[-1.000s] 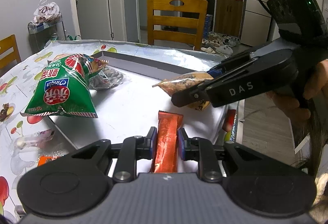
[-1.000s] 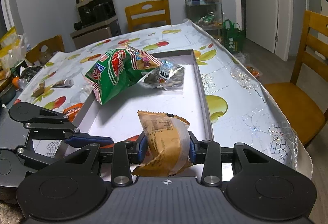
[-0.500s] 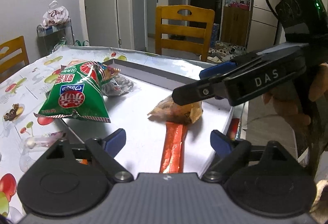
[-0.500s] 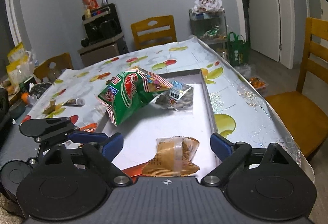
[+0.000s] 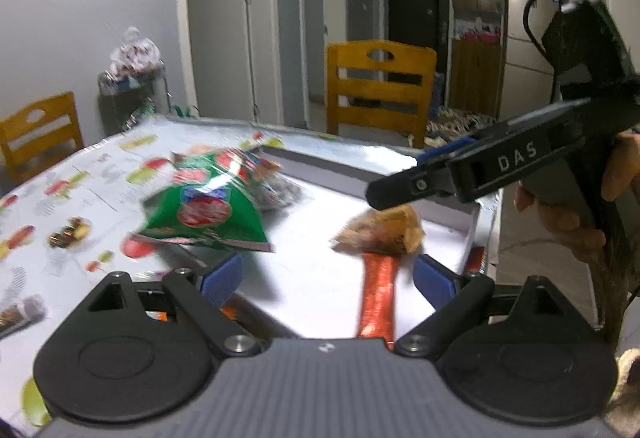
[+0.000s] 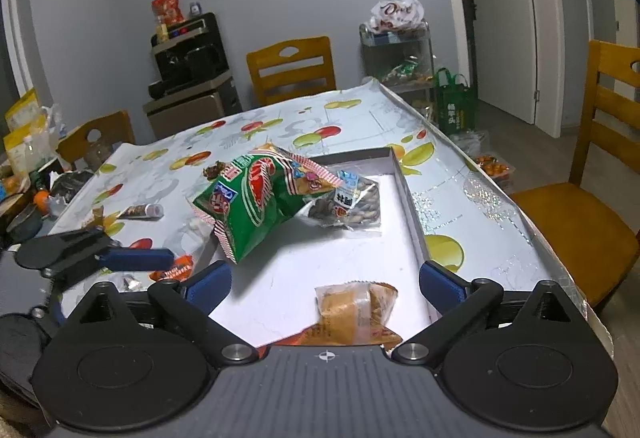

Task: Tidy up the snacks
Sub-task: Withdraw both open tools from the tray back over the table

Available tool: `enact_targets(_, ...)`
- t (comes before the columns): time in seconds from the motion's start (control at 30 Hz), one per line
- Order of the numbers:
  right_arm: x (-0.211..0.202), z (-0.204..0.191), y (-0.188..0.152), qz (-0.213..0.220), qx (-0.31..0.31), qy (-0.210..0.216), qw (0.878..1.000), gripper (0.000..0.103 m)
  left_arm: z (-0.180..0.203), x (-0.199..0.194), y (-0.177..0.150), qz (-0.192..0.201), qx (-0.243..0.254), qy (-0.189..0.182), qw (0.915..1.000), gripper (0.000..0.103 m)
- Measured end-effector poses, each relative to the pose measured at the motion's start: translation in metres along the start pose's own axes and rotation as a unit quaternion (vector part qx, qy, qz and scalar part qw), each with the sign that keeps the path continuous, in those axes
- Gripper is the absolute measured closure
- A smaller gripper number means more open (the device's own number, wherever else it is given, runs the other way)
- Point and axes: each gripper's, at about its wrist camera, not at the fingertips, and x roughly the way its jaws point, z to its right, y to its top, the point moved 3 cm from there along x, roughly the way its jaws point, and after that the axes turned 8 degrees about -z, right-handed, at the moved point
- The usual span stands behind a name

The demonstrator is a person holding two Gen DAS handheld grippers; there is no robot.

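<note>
Your left claw [image 5: 328, 278] stands with its blue pads spread wide, gripping nothing. Your right claw [image 6: 325, 282] is spread just as wide, also unloaded. Your right hand [image 5: 576, 197] wraps its handle, raised ahead of the left claw.

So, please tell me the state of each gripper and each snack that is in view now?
left gripper: open, empty
right gripper: open, empty
orange stick pack: lying in tray
brown snack packet: lying in tray
green chip bag: sealed, leaning on nut packet
nut packet: lying in tray
</note>
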Motion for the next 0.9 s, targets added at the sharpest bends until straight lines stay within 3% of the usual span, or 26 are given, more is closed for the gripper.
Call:
enact_targets(0.37, 0.006, -0.039, 0.017, 0.003, -0.004, 0.002, 1.0, 0.001, -0.053, -0.067, -0.009, 0.048, -0.036, 0.058, 0.9965, 0.005)
enact_targets(0.63, -0.002, -0.066, 0.03, 0.024, -0.021, -0.002, 0.999, 0.001, -0.092, -0.117, -0.013, 0.092, -0.049, 0.109, 0.9885, 0.003)
enact_targets(0.9, -0.004, -0.093, 0.032, 0.031, -0.055, 0.019, 0.998, 0.0, -0.139, -0.147, -0.037, 0.091, -0.108, 0.156, 0.9775, 0.003)
